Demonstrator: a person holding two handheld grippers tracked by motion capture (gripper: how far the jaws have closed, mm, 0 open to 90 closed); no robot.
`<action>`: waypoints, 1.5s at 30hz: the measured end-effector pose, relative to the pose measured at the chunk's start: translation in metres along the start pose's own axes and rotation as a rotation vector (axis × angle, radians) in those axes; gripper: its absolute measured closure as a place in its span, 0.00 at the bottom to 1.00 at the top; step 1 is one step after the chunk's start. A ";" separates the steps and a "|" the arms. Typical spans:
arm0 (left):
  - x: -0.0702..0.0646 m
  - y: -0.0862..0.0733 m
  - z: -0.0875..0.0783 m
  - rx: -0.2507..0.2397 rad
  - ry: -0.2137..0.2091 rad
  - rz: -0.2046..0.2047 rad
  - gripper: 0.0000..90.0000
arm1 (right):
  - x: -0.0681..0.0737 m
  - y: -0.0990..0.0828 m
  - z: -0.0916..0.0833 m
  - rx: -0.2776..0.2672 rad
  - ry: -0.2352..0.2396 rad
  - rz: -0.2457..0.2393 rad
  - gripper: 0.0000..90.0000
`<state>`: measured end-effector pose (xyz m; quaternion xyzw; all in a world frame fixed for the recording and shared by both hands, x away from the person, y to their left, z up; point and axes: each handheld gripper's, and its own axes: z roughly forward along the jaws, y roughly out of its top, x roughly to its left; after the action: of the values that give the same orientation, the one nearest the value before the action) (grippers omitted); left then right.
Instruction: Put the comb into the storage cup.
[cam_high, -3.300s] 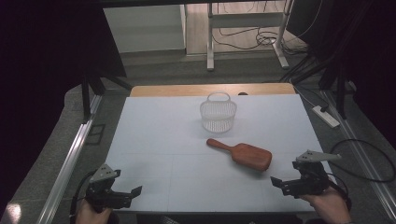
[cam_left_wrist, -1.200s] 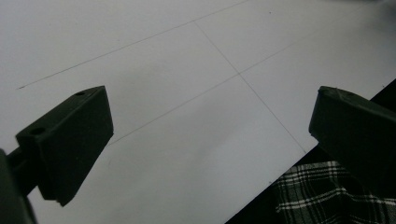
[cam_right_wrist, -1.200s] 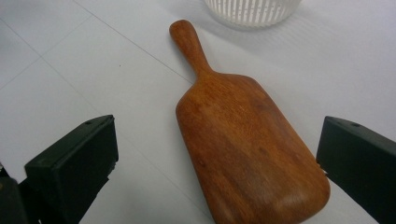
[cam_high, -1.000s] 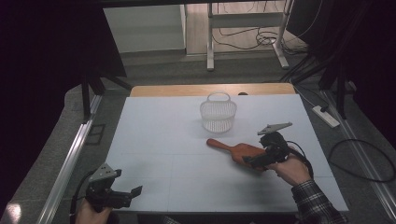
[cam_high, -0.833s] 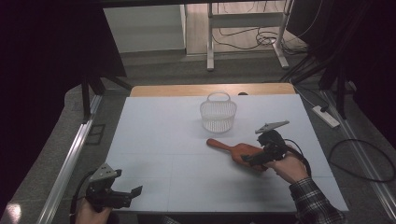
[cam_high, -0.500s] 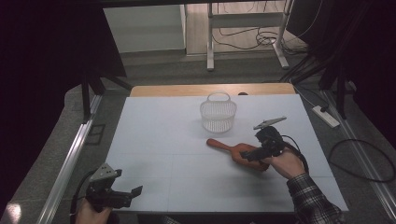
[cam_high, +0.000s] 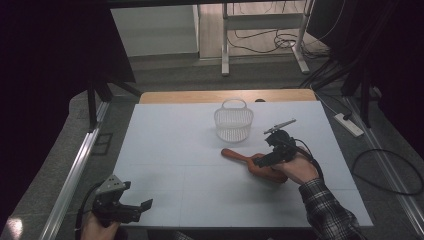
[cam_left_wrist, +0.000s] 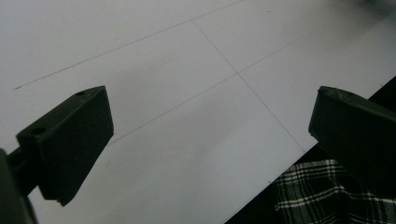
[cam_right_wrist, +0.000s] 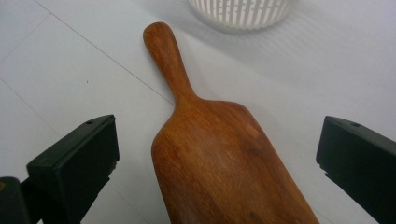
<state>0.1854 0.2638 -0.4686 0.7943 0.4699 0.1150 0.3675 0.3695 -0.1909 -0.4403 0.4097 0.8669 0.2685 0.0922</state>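
Observation:
A brown wooden paddle (cam_high: 250, 162) (cam_right_wrist: 215, 140) lies flat on the white table, handle pointing toward the far left. My right gripper (cam_high: 261, 161) (cam_right_wrist: 217, 154) hovers over its broad end, jaws wide apart on either side of the blade, touching nothing. A white slatted basket (cam_high: 233, 122) (cam_right_wrist: 240, 9) stands just beyond the paddle's handle. My left gripper (cam_high: 135, 209) (cam_left_wrist: 210, 135) rests at the near left corner of the table, open, with bare white surface between its jaws.
The white table sheet (cam_high: 175, 150) carries thin grid lines and ends in a wooden strip (cam_high: 200, 96) at the far side. A plaid sleeve (cam_left_wrist: 336, 193) shows past the table's near edge. Cables and a power strip (cam_high: 349, 124) lie on the floor to the right.
My right gripper travelled from the near right corner to the paddle and has crept left along its broad end in the last second. The left gripper has stayed put.

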 end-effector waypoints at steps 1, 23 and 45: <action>0.000 0.000 0.000 -0.001 0.000 0.000 0.01 | 0.000 0.002 0.001 0.005 0.009 -0.002 0.00; 0.001 0.000 0.000 0.001 -0.009 0.001 0.01 | 0.002 0.023 0.027 0.015 0.006 -0.040 0.00; 0.001 0.000 0.001 0.002 -0.011 0.002 0.01 | 0.003 0.039 0.046 0.079 -0.007 -0.046 0.28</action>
<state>0.1864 0.2641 -0.4689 0.7957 0.4673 0.1107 0.3691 0.4108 -0.1503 -0.4580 0.3937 0.8858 0.2305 0.0854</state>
